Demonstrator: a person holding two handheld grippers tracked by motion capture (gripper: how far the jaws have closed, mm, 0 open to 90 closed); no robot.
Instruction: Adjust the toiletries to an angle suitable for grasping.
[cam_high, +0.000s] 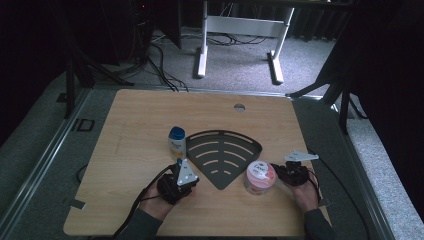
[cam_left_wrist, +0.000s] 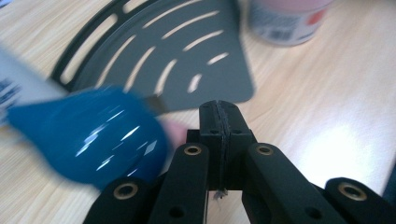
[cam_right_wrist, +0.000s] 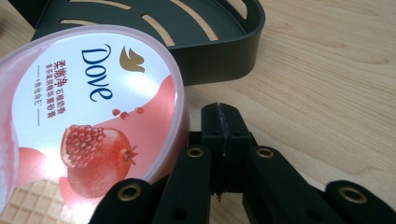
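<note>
Plainly, both grippers (cam_left_wrist: 218, 109) (cam_right_wrist: 220, 114) closed, holding nothing.

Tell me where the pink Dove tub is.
In the high view the pink Dove tub stands on the table near its front edge, right of the dark slotted corner tray's tip, just left of the right gripper.

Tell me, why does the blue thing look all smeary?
In the left gripper view the blue bottle cap sits very close to the camera and is blurred; the high view is dim; in the right gripper view glare whitens the pink tub's lid.
</note>
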